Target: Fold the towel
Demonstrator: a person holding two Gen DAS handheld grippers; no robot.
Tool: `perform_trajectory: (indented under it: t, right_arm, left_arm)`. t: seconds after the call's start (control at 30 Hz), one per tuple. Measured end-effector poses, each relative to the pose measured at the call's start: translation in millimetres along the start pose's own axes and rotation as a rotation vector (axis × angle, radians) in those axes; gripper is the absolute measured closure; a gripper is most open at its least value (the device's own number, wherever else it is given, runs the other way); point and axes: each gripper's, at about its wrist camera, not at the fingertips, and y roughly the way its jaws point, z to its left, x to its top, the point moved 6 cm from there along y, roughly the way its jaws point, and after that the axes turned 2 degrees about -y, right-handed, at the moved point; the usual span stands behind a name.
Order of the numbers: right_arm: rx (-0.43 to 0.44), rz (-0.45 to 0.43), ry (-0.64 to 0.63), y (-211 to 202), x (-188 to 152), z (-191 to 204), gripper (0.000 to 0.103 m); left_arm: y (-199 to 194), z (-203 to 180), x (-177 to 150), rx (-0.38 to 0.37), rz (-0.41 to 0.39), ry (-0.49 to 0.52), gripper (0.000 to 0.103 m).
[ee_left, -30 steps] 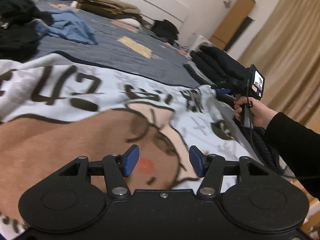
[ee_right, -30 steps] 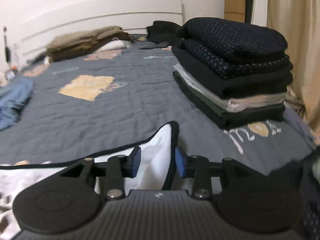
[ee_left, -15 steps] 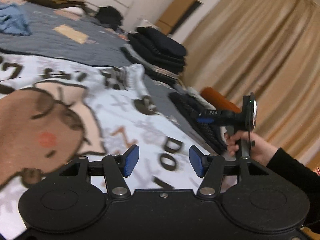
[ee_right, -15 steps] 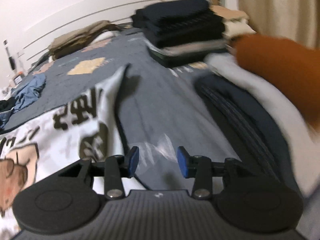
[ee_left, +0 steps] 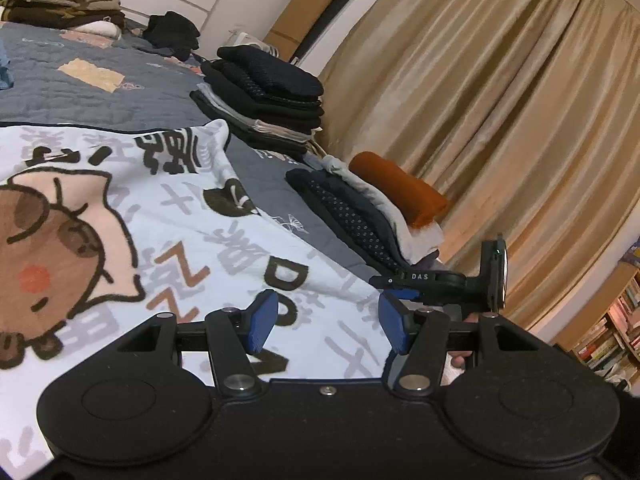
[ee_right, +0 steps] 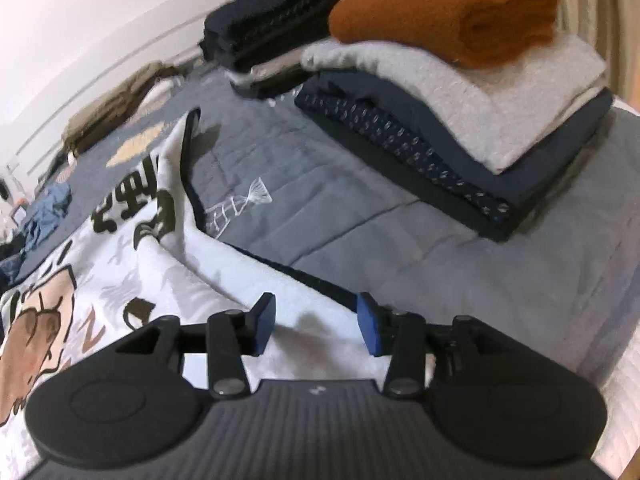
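Observation:
The towel (ee_left: 168, 216) is a large white cloth with a brown cartoon animal and dark lettering, spread flat on a grey quilted bed (ee_left: 100, 92). My left gripper (ee_left: 326, 326) is open just above the towel's near right part, nothing between its blue pads. The right gripper's black body (ee_left: 440, 284) shows just beyond it, at the towel's right edge. In the right wrist view the right gripper (ee_right: 316, 326) is open over the towel's (ee_right: 132, 264) black-trimmed right edge, with nothing held.
Two stacks of folded clothes sit on the bed's right side: a dark stack (ee_left: 264, 96) farther back, and a nearer stack (ee_right: 460, 120) topped by a rust-orange roll (ee_right: 448, 16). More folded piles (ee_left: 60, 8) lie at the headboard. Tan curtains (ee_left: 500, 100) hang to the right.
Both grippers have swung from the towel's far corner region down toward its near right edge. The right gripper let the far corner lie and now hovers over the edge nearer me.

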Motion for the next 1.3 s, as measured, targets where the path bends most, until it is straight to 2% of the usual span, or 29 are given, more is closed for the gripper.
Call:
perform_trajectory:
  t: [0.17,0.53,0.7,0.8,0.97,1.07,1.1,1.13,1.2,1.3]
  right_arm:
    - [-0.008,-0.016,0.075,-9.1,-2.2,-21.6,0.056]
    - [-0.054,-0.035,0.086,-23.4,-5.3,-41.2,0.053]
    - [-0.079,0.040,0.091,-14.5,-15.5,-57.6,0.053]
    - [-0.082,0.049,0.089,-12.2,-19.0,-57.7,0.053]
    - [-0.028,0.064,0.105,-10.7,-22.9,-51.1,0.054]
    - [-0.008,0.070,0.136,-10.9,-23.4,-47.7,0.074]
    - [-0.003,0.071,0.148,-10.9,-23.1,-47.4,0.088]
    - [0.012,0.070,0.168,-11.0,-22.8,-47.5,0.095]
    - [0.023,0.048,0.218,-14.6,-20.2,-50.2,0.096]
    - [0.013,-0.045,0.282,-30.4,-11.1,-58.4,0.097]
  left_arm:
    - [0.8,-9.6,-1.8,-0.006,-0.001,0.026,0.047]
    - [9.2,-25.2,-8.7,-0.022,0.013,0.051,0.047]
    - [14.6,-29.7,-17.1,-0.029,0.038,0.065,0.047]
    - [17.2,-31.8,-21.2,-0.032,0.048,0.068,0.047]
    - [19.2,-34.3,-23.5,-0.032,0.054,0.075,0.047]
    - [19.8,-32.9,-23.6,-0.026,0.054,0.071,0.047]
    - [20.3,-32.3,-23.7,-0.023,0.055,0.068,0.047]
    - [20.3,-32.3,-23.9,-0.023,0.055,0.069,0.047]
    - [19.8,-32.6,-24.4,-0.022,0.057,0.072,0.047]
    - [19.2,-32.4,-24.3,-0.023,0.056,0.073,0.047]
